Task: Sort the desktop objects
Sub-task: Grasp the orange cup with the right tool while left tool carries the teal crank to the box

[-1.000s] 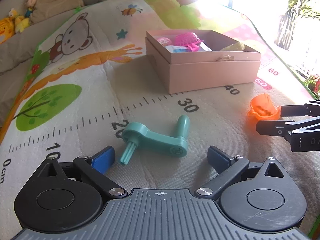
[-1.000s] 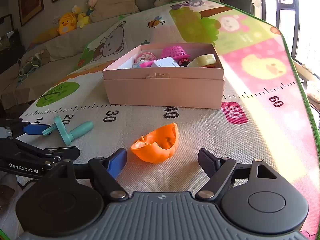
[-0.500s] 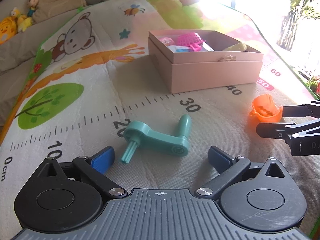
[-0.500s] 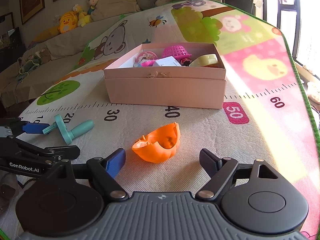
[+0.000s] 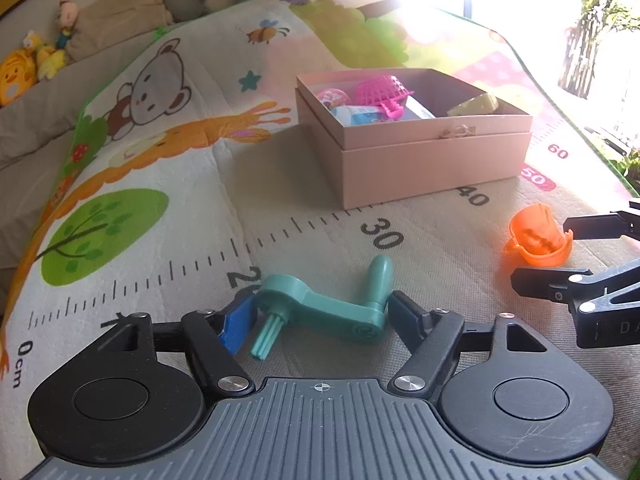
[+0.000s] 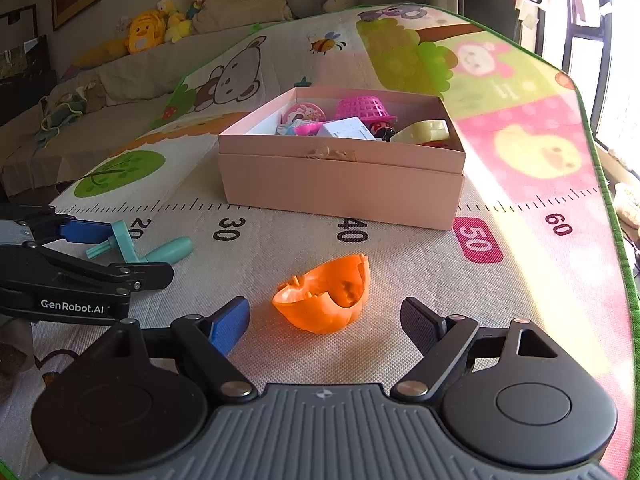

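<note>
A teal crank handle (image 5: pixel 328 306) lies on the play mat, and my left gripper (image 5: pixel 320 316) is closed around it, both pads touching its ends. It also shows in the right wrist view (image 6: pixel 136 248). An orange pumpkin-shaped shell (image 6: pixel 326 298) lies between the open fingers of my right gripper (image 6: pixel 324 322), not touched; it also shows in the left wrist view (image 5: pixel 538 238). The pink box (image 6: pixel 340 184) behind holds several toys, among them a pink basket (image 6: pixel 362 108).
The colourful play mat (image 5: pixel 160 168) with a printed ruler covers the surface. Plush toys (image 6: pixel 144 32) and cushions sit on a sofa at the back left. A bright window lies to the right. The two grippers are side by side, close together.
My left gripper has moved forward and closed its fingers onto the teal crank handle. My right gripper has crept slightly toward the orange shell and stays open.
</note>
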